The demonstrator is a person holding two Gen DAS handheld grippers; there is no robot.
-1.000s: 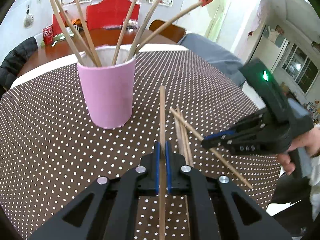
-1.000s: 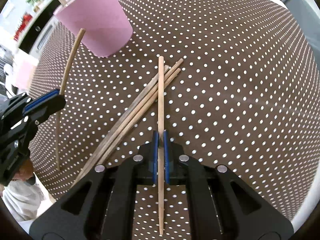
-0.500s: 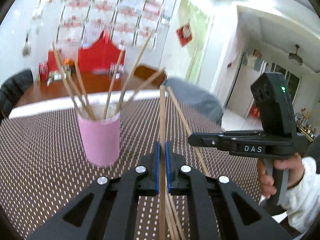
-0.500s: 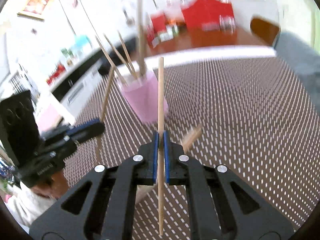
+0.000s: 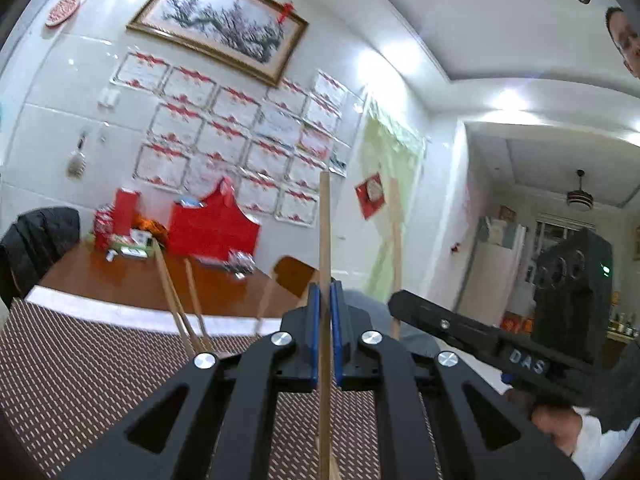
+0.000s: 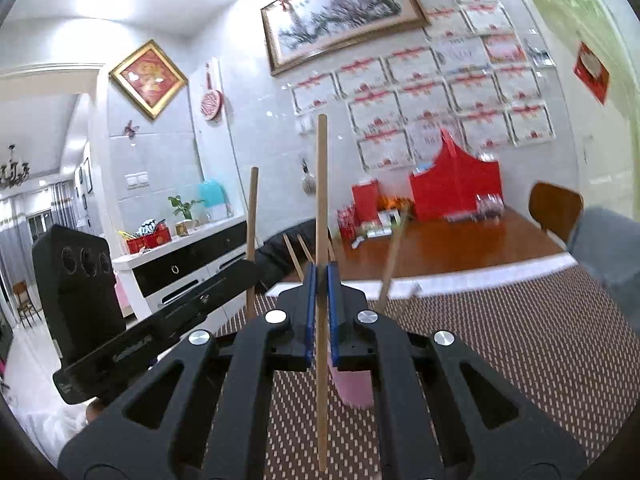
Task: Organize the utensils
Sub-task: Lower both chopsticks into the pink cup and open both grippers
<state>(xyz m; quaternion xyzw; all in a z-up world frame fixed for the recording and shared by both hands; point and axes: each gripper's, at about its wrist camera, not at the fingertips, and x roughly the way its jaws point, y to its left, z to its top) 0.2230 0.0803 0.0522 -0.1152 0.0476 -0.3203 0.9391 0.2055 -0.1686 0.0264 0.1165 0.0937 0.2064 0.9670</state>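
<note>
My left gripper (image 5: pixel 325 312) is shut on a wooden chopstick (image 5: pixel 325 240) and holds it upright, well above the table. My right gripper (image 6: pixel 321 292) is shut on another chopstick (image 6: pixel 321 200), also upright. The pink cup (image 6: pixel 354 388) shows only as a patch behind the right gripper's fingers; several chopsticks (image 6: pixel 390 260) rise from it. In the left wrist view the cup is hidden, with only its chopsticks (image 5: pixel 172 292) showing. The right gripper (image 5: pixel 472 340) appears to the right in the left wrist view, and the left gripper (image 6: pixel 160 328) to the left in the right wrist view.
The brown dotted tablecloth (image 6: pixel 520 340) covers the near table. Behind it stands a wooden table (image 5: pixel 140 284) with red boxes (image 5: pixel 212 232) and a chair (image 6: pixel 554 208). A cabinet (image 6: pixel 188 268) stands at the left. A person's face (image 5: pixel 624 44) is at the upper right.
Both grippers have lifted off the table and tilted up, each carrying its chopstick from flat to upright. The loose chopsticks on the cloth have dropped out of view.
</note>
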